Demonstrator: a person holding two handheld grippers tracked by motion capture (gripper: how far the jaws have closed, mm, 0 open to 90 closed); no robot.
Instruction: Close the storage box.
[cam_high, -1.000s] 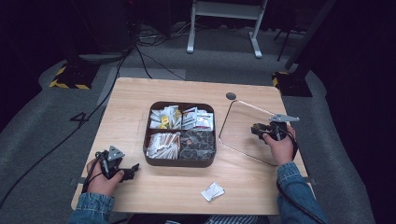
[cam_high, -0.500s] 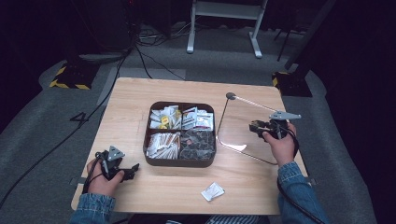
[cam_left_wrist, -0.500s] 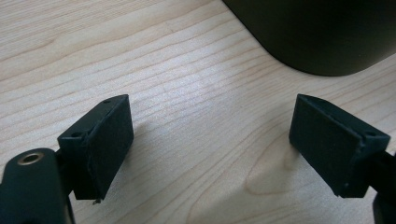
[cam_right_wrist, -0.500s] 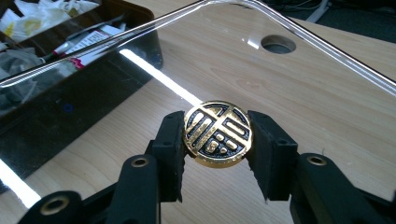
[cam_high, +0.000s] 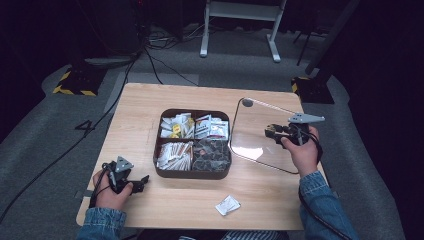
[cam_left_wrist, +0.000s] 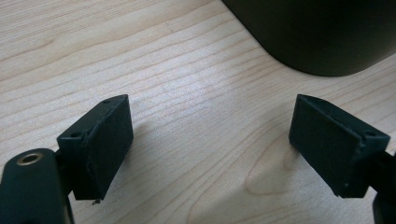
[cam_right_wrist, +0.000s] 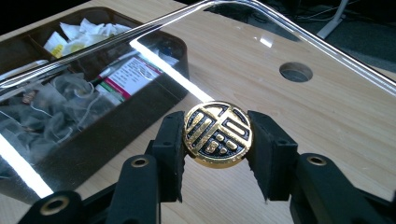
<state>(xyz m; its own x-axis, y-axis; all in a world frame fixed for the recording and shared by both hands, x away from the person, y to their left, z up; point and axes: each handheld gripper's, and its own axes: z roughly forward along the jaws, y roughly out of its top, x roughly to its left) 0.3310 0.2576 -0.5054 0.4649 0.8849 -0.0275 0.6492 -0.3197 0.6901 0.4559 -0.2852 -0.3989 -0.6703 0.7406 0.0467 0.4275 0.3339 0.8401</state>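
Observation:
A dark brown box (cam_high: 192, 175) with four compartments of tea bags and sachets sits mid-table. To its right, my right gripper (cam_high: 270, 133) is shut on the round gold-and-black knob (cam_right_wrist: 217, 134) of a clear lid (cam_high: 260, 132). The lid hangs tilted above the table beside the box. In the right gripper view the lid (cam_right_wrist: 280, 56) spreads out past the knob, and the box (cam_right_wrist: 116, 126) shows through it. My left gripper (cam_high: 142, 181) rests open on the wood near the box's front left corner. Nothing lies between its pads (cam_left_wrist: 100, 140), and the box wall (cam_left_wrist: 322, 32) rises just ahead.
One white sachet (cam_high: 227, 205) lies loose on the table in front of the box. A round cable hole (cam_high: 247, 102) is in the tabletop behind the lid. Beyond the table are cables, a stand's legs and grey floor.
My right gripper has risen with the clear lid, which lay almost flat on the table and now hangs tilted above it. The left hand has stayed put.

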